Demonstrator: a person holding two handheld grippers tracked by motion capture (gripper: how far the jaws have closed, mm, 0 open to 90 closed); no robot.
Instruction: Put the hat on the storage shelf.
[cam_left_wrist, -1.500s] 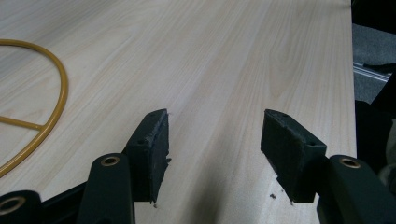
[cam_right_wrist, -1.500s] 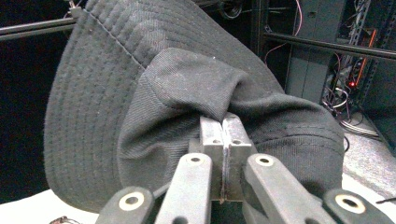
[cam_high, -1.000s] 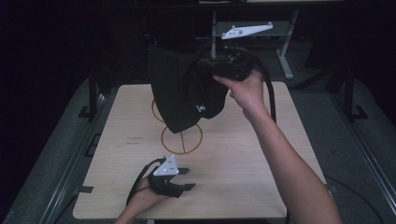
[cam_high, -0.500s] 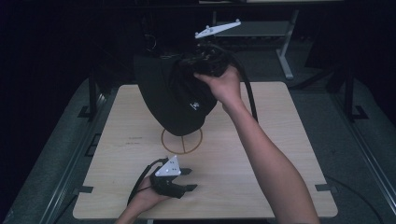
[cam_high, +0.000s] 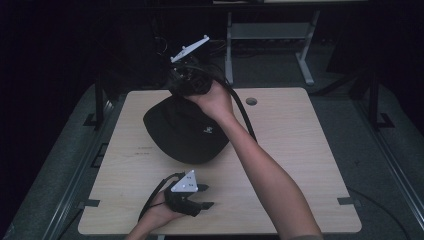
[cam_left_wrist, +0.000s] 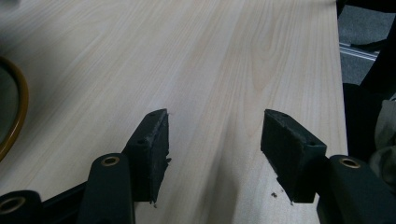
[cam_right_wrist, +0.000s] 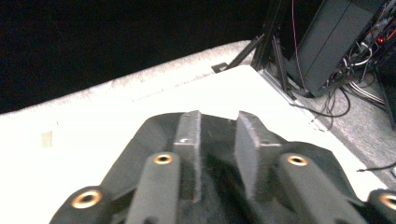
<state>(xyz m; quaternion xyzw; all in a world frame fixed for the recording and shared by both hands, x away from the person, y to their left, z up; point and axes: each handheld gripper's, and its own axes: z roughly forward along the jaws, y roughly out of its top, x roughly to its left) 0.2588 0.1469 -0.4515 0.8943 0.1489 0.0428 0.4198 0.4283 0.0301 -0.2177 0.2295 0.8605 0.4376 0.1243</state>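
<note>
2 grippers work here: the right gripper (cam_high: 182, 85) is setting a black fabric cap (cam_high: 185, 131) on the pale wooden table (cam_high: 300, 145), over the orange ring (cam_left_wrist: 14, 116). Its jaws have just been parting, pads now slightly apart above the cloth. Next, I judge, it should lift clear. The left gripper (cam_left_wrist: 212, 140) rests spread and empty near the front edge.

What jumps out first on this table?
A black cap lies flat in the middle of the pale wooden table. At its far edge the right hand-held gripper has just been opening its jaws, with cap fabric between them. Near the front edge, the left hand-held gripper rests open over bare wood.
</note>
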